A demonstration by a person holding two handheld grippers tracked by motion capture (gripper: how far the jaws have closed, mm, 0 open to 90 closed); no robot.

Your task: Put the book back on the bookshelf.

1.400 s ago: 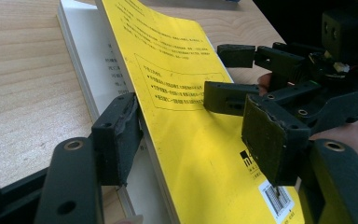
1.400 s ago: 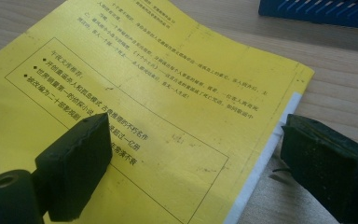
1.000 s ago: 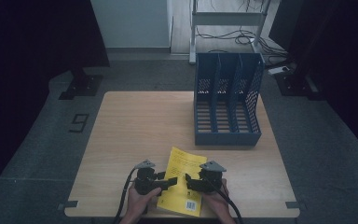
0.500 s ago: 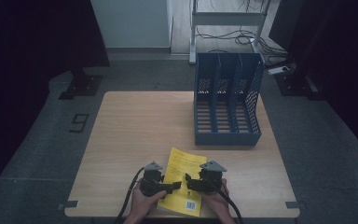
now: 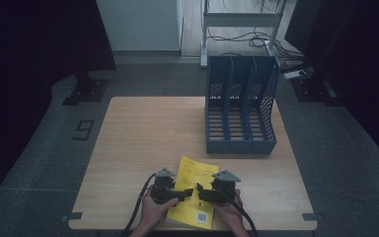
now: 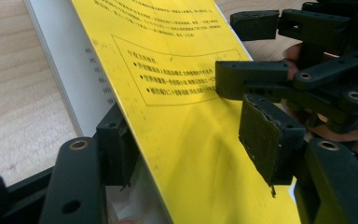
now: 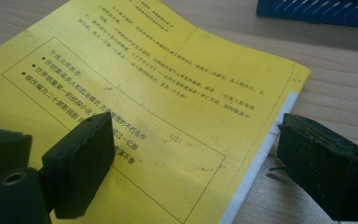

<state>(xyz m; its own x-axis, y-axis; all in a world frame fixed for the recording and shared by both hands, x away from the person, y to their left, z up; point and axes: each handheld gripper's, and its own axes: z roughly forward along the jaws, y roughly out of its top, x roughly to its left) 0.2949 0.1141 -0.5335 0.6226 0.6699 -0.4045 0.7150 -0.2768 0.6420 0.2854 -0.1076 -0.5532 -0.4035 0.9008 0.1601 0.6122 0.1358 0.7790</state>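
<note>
A blue file rack (image 5: 241,114) with three slots and perforated sides stands upright on the far right part of the wooden table (image 5: 143,143) (its open front faces the near edge). Beyond the table, a grey metal stand (image 5: 239,22) rises from the floor with cables (image 5: 271,44) trailing around its feet, and a dark "9" marking (image 5: 84,130) lies on the grey floor to the table's left.

We had matte black grippers, left gripper (image 5: 186,191) and right gripper (image 5: 201,190), each with a grey triangle plate, black cable, round pivot screws and worn rubbery fingers (image 6: 266,140).
</note>
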